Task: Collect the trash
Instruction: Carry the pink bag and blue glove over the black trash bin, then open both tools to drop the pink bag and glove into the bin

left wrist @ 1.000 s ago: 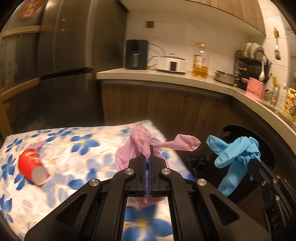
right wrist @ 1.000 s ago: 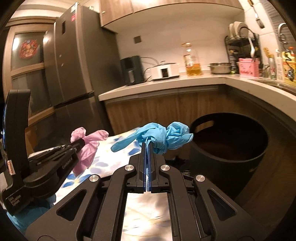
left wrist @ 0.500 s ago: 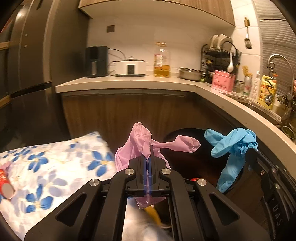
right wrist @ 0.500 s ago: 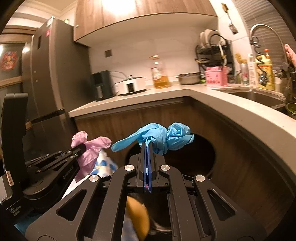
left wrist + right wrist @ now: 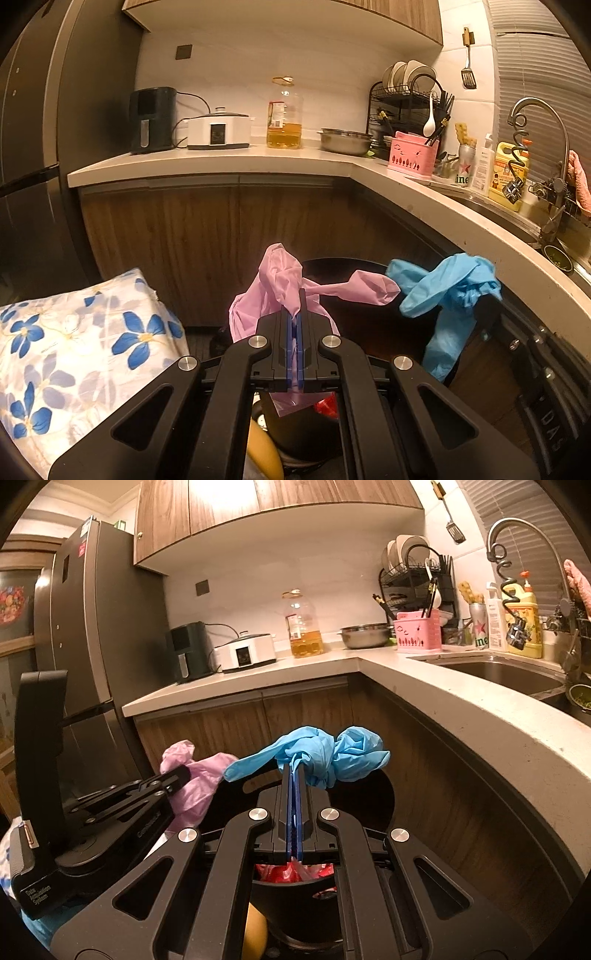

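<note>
My left gripper [image 5: 294, 314] is shut on a crumpled pink glove [image 5: 280, 284], which hangs over the black trash bin [image 5: 332, 264]. To its right my right gripper [image 5: 294, 775] is shut on a bunched blue glove [image 5: 332, 755], also over the bin [image 5: 384, 786]. In the left wrist view the blue glove [image 5: 450, 291] dangles beside the pink one. In the right wrist view the pink glove [image 5: 199, 779] shows at the left gripper's tip. Red trash [image 5: 291, 873] lies inside the bin below my fingers.
A floral-clothed table [image 5: 74, 350] stands at the left. A curved counter [image 5: 461, 236] wraps behind and right of the bin, with appliances, an oil bottle [image 5: 283, 118] and a sink [image 5: 509, 675]. A dark fridge [image 5: 92, 646] stands at the left. A yellow round object [image 5: 255, 932] lies low by the bin.
Both grippers have swung right, off the floral table and over the black bin, each still holding its glove. The red cup on the table has left the view.
</note>
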Tool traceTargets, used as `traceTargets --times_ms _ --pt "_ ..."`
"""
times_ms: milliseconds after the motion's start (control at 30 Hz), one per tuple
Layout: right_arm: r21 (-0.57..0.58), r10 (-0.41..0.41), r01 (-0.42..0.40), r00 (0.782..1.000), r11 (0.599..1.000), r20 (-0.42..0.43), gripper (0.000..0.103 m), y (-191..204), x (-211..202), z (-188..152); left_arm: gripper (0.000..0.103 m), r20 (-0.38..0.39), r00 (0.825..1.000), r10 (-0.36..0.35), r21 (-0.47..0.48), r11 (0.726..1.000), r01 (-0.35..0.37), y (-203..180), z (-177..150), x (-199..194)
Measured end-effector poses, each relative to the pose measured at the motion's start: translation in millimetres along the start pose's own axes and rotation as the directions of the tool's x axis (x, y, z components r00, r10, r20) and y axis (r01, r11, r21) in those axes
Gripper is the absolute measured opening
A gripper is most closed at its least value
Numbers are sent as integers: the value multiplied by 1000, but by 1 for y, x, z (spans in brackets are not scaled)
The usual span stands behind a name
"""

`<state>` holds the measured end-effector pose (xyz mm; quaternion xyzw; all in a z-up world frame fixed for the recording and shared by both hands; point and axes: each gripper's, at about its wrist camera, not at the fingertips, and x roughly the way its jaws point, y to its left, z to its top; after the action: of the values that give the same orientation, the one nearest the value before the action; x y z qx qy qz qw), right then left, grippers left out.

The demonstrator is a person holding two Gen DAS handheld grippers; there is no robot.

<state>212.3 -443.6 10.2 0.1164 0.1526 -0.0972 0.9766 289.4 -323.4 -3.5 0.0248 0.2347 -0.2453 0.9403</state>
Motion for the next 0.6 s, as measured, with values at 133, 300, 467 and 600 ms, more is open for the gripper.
traceTargets --times_ms 133,300,467,600 --pt "-6 12 -12 1000 1000 -16 2 -1 11 -1 1 2 1000 -5 17 1000 5 -2 1 8" --pt "3 8 -7 999 1000 -47 5 -5 25 -4 7 -19 1000 -15 18 1000 15 -2 -2 19" --pt "25 0 2 997 1000 -77 29 -12 33 -8 34 -26 999 -21 19 1000 22 0 -5 22" --pt "30 -25 28 996 999 -84 47 -15 30 -13 50 -29 999 -17 4 1000 17 5 -8 22"
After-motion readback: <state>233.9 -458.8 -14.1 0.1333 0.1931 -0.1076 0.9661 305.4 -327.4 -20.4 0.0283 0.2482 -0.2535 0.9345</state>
